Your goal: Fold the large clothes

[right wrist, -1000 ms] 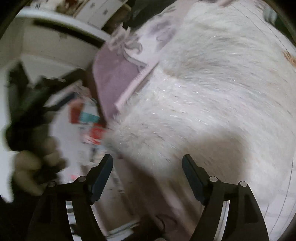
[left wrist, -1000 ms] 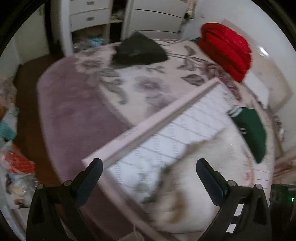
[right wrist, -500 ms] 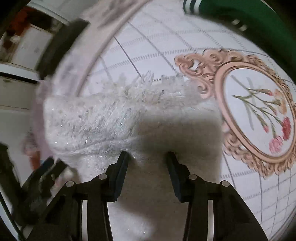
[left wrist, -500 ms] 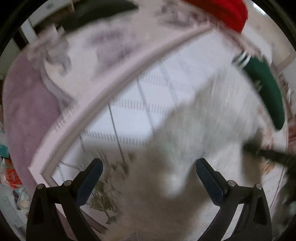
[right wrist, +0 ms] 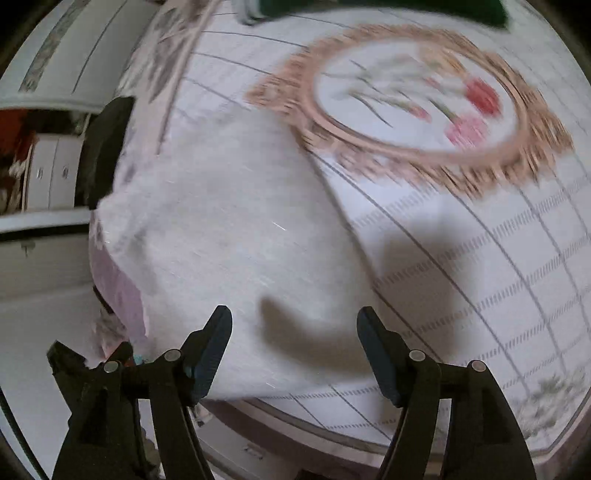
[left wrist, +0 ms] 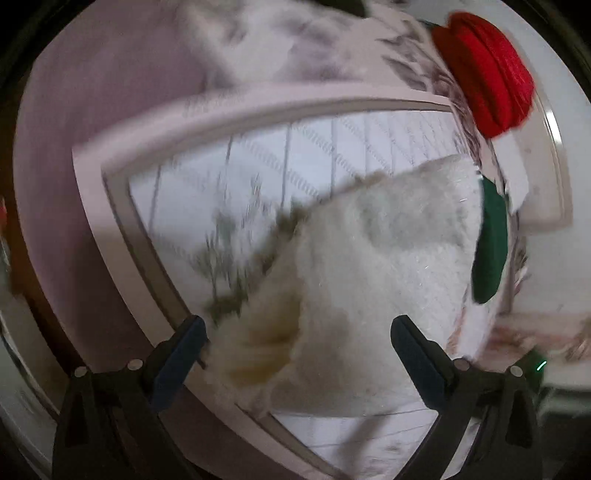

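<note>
A fluffy white garment (left wrist: 373,269) lies folded on the white quilted bedspread (left wrist: 295,158), near the bed's front edge. It also shows in the right wrist view (right wrist: 229,236). My left gripper (left wrist: 295,343) is open above its near edge, holding nothing. My right gripper (right wrist: 295,339) is open just above the garment's near part, holding nothing. Both views are blurred by motion.
A red folded garment (left wrist: 484,70) lies at the far right of the bed. A green garment (left wrist: 491,243) lies right of the white one and shows in the right wrist view (right wrist: 369,7). An embroidered oval medallion (right wrist: 413,107) marks the bedspread. White drawers (right wrist: 48,173) stand left.
The right gripper was nearly shut on the white garment half a second ago and has opened and let go. Both grippers have shifted over the garment, which now lies more compactly.
</note>
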Motion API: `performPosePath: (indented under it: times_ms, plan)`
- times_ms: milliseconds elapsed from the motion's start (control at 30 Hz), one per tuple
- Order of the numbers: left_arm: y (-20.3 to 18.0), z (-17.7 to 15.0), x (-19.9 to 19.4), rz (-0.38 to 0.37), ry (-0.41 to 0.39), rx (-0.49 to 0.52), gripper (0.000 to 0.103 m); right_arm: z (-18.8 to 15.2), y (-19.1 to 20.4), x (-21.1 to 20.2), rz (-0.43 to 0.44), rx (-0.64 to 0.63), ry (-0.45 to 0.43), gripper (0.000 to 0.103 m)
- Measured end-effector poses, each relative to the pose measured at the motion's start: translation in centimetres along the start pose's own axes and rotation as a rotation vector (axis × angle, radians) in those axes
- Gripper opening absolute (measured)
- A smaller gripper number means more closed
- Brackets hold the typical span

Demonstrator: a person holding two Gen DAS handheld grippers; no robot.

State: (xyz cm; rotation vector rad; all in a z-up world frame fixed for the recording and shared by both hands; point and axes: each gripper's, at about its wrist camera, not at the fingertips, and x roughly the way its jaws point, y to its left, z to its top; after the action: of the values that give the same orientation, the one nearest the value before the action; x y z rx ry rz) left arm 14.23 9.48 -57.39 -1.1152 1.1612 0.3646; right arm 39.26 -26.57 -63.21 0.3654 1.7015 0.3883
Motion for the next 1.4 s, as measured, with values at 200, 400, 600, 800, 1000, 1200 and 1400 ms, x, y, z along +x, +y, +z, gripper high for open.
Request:
performPosePath:
  times_ms: [200,400,600,800,1000,1200,1400]
  plan:
    - [0.3,-2.1,0.8,-0.027,-0.101,-0.021,0.016,0.2,-1.2,3.6,-0.002,-0.005,0.032,0.072]
    - [-1.3,-6.7,-3.7,-0.014,-0.181,0.076,0.014,0.5,1.2,2.7,-0.037,-0.074,0.043,0.073]
    - [1.5,-8.7,-0.6,0.058,-0.096,0.046,0.014,1.0,9.3,0.2,-0.042,-0.285,-0.009,0.073]
    - [2.3,-8.2,0.7,0.067,-0.086,0.073,0.014,3.6,20.0,8.3,-0.101,-0.499,0.092,0.034]
    - [2.9,-7.4,-0.5,0.074,-0.093,0.074,0.023,5.3,23.8,15.1,-0.291,-0.59,0.194,0.035]
    - [2.2,-6.7,-6.6,0.078,-0.139,0.059,0.031,6.8,18.4,5.4,-0.01,-0.448,0.129,0.078]
    - [-1.1,-3.4,-4.4,-0.006,-0.143,0.15,0.051,9.6,7.1,6.0,0.006,-0.334,0.137,0.092]
